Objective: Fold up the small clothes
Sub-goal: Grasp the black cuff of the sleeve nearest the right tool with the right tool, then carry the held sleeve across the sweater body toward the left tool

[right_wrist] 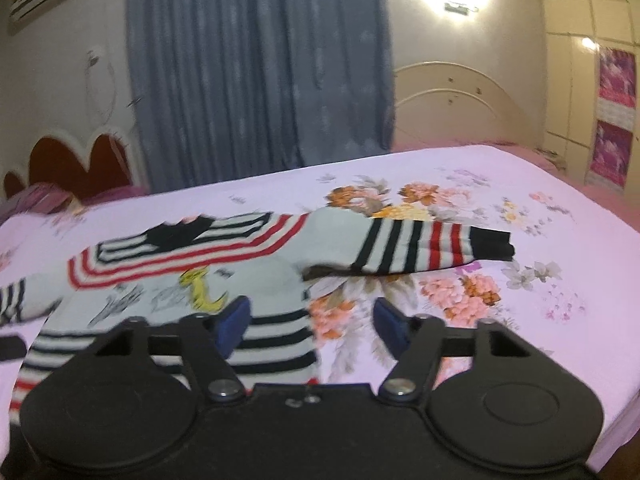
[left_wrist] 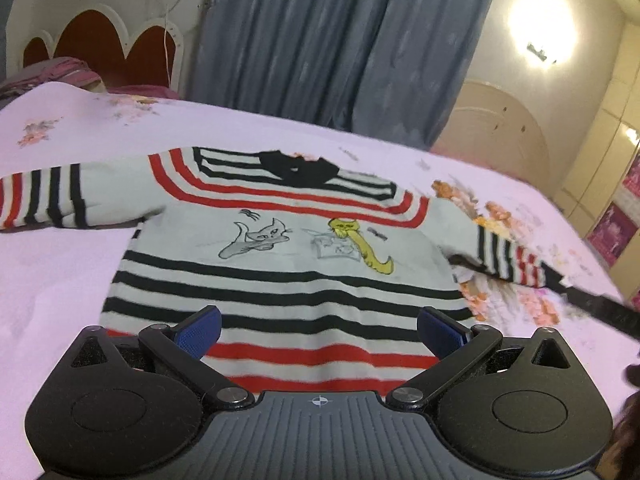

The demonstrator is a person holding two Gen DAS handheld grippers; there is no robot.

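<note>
Striped sweater [left_wrist: 280, 264] flat; hem hidden – L gripper [left_wrist: 319, 326]

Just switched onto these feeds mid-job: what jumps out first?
The striped sweater with two cartoon cats across its chest lies spread flat on the pink floral bedsheet, both sleeves stretched out sideways. The left gripper hangs open over the red-striped hem, and the right gripper is open near the sweater's side edge, below the outstretched sleeve. Behind the bed, a blue curtain fills the wall.
</note>
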